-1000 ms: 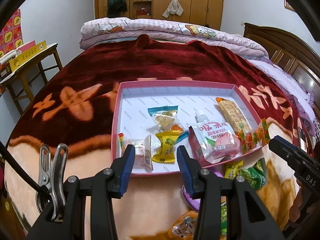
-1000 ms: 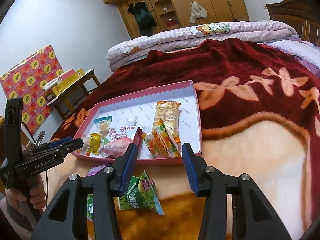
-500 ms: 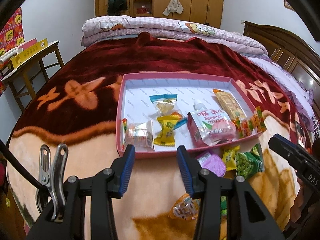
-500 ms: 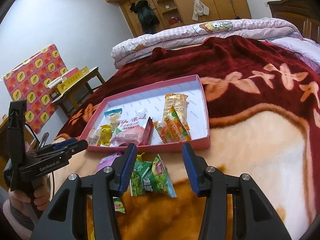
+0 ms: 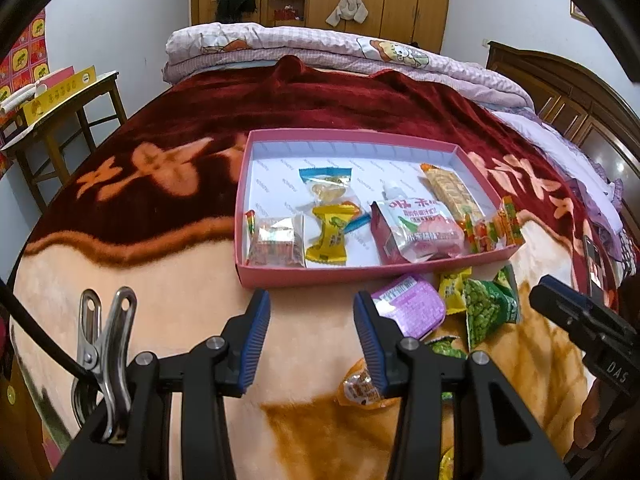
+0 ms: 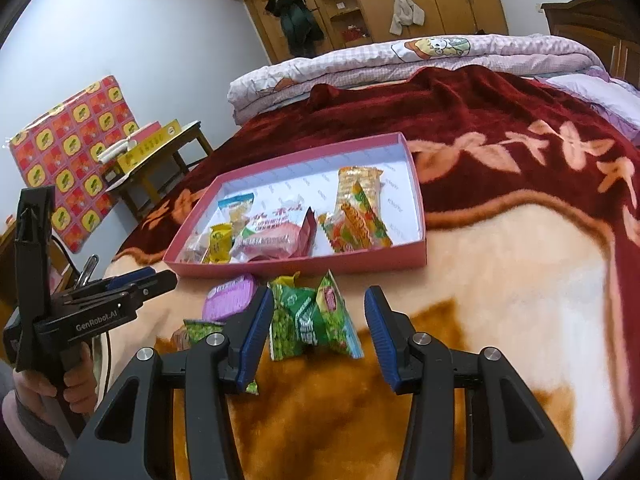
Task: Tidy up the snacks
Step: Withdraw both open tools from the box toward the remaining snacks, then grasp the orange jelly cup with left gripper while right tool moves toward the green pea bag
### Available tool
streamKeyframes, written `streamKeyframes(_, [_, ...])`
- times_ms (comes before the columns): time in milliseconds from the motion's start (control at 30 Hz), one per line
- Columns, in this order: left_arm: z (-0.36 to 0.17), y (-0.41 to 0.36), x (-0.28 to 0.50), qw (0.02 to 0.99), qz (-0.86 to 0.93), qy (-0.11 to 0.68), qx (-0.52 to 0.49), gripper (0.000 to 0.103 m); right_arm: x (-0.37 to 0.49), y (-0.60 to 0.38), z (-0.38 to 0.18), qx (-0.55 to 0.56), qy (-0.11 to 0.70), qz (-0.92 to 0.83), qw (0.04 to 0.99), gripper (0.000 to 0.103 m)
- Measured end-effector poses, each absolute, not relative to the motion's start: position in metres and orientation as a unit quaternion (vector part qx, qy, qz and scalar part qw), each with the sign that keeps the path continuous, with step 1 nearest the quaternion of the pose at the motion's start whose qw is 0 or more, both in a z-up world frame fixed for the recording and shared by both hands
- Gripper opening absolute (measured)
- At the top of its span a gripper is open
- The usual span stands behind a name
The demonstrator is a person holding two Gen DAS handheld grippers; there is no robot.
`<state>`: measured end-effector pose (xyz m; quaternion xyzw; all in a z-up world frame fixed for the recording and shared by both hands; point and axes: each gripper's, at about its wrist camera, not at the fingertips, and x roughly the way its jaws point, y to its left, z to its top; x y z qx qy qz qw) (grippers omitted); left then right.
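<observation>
Plush red-and-cream blanket [image 6: 500,280] carries everything, so packets sink a little and want a low approach. Your pink tray [image 6: 416,258] sits mid-bed as the collecting place, already holding a peach drink pouch [image 5: 420,228] and several wrapped sweets. Loose snacks lie just off its near edge: green pea packets [image 6: 308,320], then a purple packet [image 5: 412,304]. Your right gripper [image 6: 316,334] hangs spread apart over the peas, likely next to go in; your left gripper [image 5: 310,336] waits empty, jaws apart.

"GenRobot.AI" on left gripper [image 6: 160,280] body; "DAS" on right gripper [image 5: 560,300] body.
</observation>
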<state>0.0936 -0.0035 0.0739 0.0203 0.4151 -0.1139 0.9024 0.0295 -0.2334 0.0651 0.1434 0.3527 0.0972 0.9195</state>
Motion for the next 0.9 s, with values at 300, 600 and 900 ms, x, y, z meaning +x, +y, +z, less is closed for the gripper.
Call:
streamKeyframes(300, [0.068, -0.013, 0.088, 0.895, -0.13, 0.427, 0.02, 0.046, 0.022, -0.23, 0.055, 0.134, 0.37, 0.098, 0.914, 0.049])
streamKeyframes(600, [0.059, -0.02, 0.078, 0.887, -0.141, 0.438, 0.033, 0.046, 0.016, -0.231, 0.05, 0.134, 0.38, 0.098, 0.91, 0.049])
streamKeyframes(900, [0.047, -0.019, 0.07, 0.88, -0.152, 0.449, 0.031, 0.046, 0.014, -0.23, 0.049, 0.133, 0.382, 0.097, 0.91, 0.049])
